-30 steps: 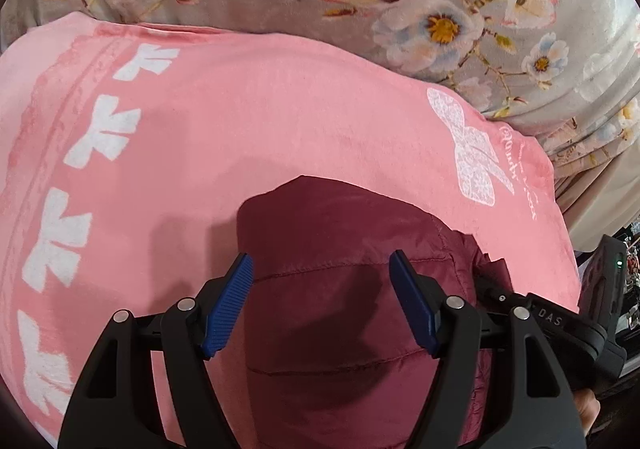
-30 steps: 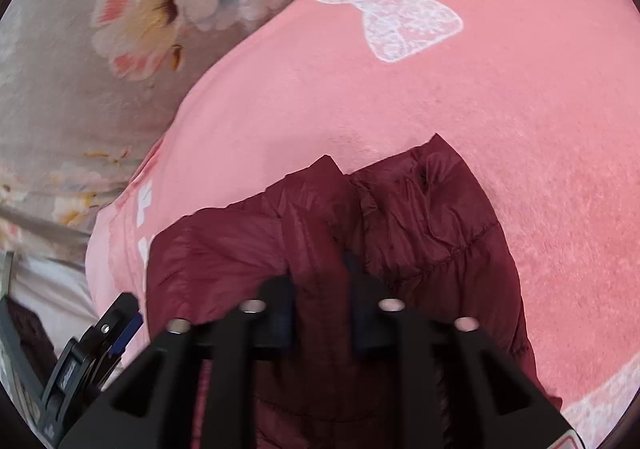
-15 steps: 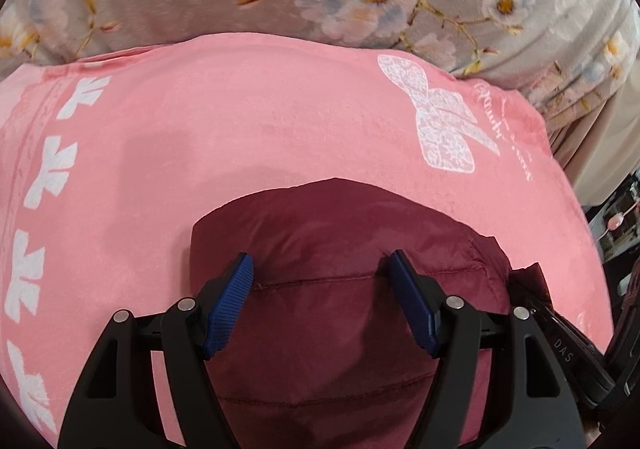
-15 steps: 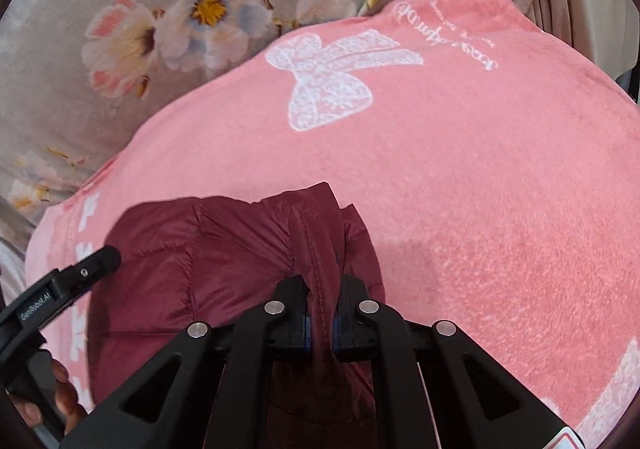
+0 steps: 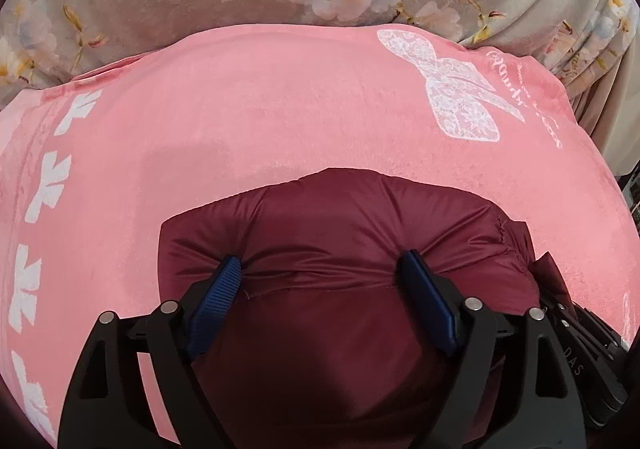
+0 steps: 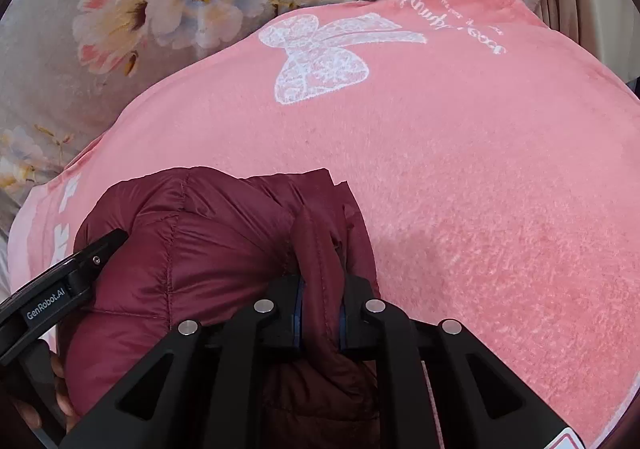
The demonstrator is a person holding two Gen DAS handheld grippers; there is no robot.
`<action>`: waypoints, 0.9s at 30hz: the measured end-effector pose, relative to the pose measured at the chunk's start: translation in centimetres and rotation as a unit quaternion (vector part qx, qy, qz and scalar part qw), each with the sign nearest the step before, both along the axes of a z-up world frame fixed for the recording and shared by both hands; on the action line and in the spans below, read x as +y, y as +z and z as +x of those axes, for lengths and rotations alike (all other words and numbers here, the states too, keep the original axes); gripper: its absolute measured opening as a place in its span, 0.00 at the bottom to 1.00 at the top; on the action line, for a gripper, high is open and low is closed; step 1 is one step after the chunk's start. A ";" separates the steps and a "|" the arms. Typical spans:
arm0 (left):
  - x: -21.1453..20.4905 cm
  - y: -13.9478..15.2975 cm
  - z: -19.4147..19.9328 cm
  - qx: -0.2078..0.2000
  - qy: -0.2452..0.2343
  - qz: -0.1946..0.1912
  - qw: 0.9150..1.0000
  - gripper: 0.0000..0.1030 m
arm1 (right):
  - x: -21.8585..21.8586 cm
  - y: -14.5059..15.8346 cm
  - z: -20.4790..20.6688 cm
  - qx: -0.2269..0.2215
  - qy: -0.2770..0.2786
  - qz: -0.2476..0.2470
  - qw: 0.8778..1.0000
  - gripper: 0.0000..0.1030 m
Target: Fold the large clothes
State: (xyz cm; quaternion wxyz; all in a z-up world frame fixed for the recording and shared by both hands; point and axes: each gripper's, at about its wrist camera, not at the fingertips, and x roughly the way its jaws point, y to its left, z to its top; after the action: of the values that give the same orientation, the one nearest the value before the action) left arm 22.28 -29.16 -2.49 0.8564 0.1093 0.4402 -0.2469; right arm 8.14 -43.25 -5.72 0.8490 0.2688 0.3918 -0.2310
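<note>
While the left gripper (image 5: pixel 320 281) presses spread on the maroon jacket (image 5: pixel 340 233), the right gripper (image 6: pixel 320 309) pinches its fold.

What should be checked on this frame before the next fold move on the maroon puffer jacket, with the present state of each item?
1. right gripper holds fabric: ok, shut on a ridge of the maroon puffer jacket.
2. left gripper holds fabric: not ok, it is open, its blue pads pressed into the jacket's top with the jaws wide.
3. Jacket lies on the pink blanket: ok.
4. Blanket beyond the jacket bare for the fold: ok, only the white bow print lies there.
5. Fold edges aligned: cannot tell, near half hidden by the grippers.
</note>
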 end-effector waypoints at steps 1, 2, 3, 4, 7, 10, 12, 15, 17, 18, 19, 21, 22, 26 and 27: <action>-0.1 -0.1 0.0 -0.002 0.001 0.001 1.000 0.80 | 0.0 -0.1 0.0 -0.002 0.000 0.001 1.000 0.10; -0.1 -0.3 0.0 -0.005 0.002 0.002 1.000 0.81 | -0.1 -0.3 0.1 -0.003 0.001 0.001 1.000 0.10; -0.2 -0.4 -0.1 -0.008 0.003 0.003 1.000 0.81 | -0.1 -0.3 0.1 -0.004 0.001 0.000 1.000 0.10; -0.3 -0.5 -0.1 -0.011 0.003 0.003 1.000 0.82 | -0.1 -0.4 0.1 -0.005 0.002 -0.002 1.000 0.10; -0.4 -0.9 -0.2 -0.020 0.003 0.006 1.000 0.84 | 0.0 -0.6 0.2 -0.008 0.002 -0.011 1.000 0.10; -0.6 -1.2 -0.3 -0.031 0.004 0.007 1.000 0.86 | 0.2 -0.7 0.2 -0.010 0.001 -0.020 1.000 0.11; -0.6 -1.4 -0.3 -0.035 0.004 0.007 0.999 0.87 | 0.3 -0.7 0.2 -0.012 0.001 -0.024 1.000 0.11; -0.8 -1.7 -0.3 -0.042 0.006 0.008 0.999 0.88 | 0.3 -0.9 0.2 -0.018 0.000 -0.027 0.999 0.11; -0.9 -1.8 -0.4 -0.048 0.007 0.010 0.999 0.89 | 0.3 -1.1 0.0 -0.024 0.000 -0.027 0.999 0.11; -0.9 -1.9 -0.4 -0.050 0.007 0.011 0.999 0.89 | 0.3 -1.1 0.0 -0.026 0.000 -0.026 0.999 0.11; -1.0 -1.9 -0.5 -0.054 0.008 0.012 0.998 0.89 | 0.2 -1.2 0.0 -0.029 0.000 -0.025 0.999 0.11; -1.1 -2.1 -0.5 -0.060 0.010 0.014 0.998 0.89 | 0.2 -1.2 -0.1 -0.033 -0.002 -0.022 0.999 0.11; -1.1 -2.2 -0.6 -0.062 0.011 0.015 0.998 0.90 | 0.1 -1.3 -0.1 -0.036 -0.002 -0.020 0.999 0.11; -1.3 -2.4 -0.7 -0.070 0.013 0.020 0.997 0.90 | -0.2 -1.4 -0.5 -0.050 -0.005 -0.010 0.999 0.11; -1.4 -2.4 -0.8 -0.071 0.013 0.021 0.997 0.90 | -0.3 -1.4 -0.5 -0.054 -0.005 -0.006 0.999 0.12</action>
State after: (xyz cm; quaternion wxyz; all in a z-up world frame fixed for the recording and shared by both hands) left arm 21.51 -30.53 -4.90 0.8860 0.1389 0.3849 -0.2180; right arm 7.60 -43.51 -7.17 0.8695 0.2777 0.3426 -0.2225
